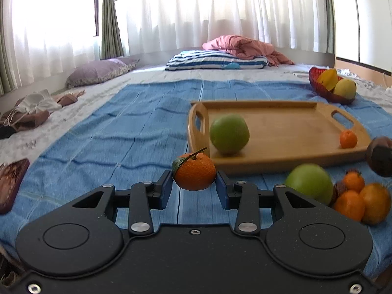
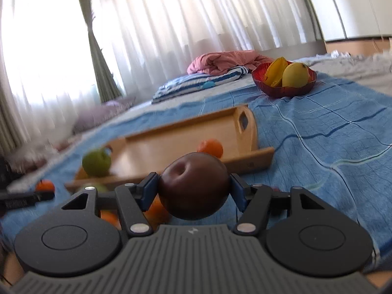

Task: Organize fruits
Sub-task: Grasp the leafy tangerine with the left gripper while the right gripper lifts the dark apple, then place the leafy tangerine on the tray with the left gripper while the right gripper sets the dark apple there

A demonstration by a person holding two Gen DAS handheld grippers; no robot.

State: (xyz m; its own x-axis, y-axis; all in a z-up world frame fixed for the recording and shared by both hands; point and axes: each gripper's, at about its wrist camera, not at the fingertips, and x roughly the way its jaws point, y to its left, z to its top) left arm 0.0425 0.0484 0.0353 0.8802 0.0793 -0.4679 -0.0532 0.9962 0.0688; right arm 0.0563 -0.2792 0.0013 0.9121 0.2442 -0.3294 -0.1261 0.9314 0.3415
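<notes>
Two fruits are in our tongs at once. Our left gripper (image 1: 194, 186) pinches a small orange (image 1: 194, 171) across its middle, pads on both sides, stalk and leaf on top, just near of the wooden tray (image 1: 289, 132). Our right gripper (image 2: 193, 191) clamps a dark plum (image 2: 193, 186), its pads pressed to either flank, held above the blue blanket (image 2: 318, 152) short of the tray's near rim.

We judge the orange light, its pebbled peel giving good purchase; its skin yields, so a gentle squeeze at the widest part should do. The plum looks smooth and glossy — likely more slippery and easier to bruise — so the widest girth is again the place to hold.

On the tray sit a green apple (image 1: 229, 133) at the left and a little tangerine (image 1: 348, 139) at the right. A red bowl (image 2: 284, 89) with yellow fruit stands far right.

Hard to read: the pile (image 1: 352, 201) of loose fruit at near right is blurred and partly cut off, and below the plum only orange patches show.
</notes>
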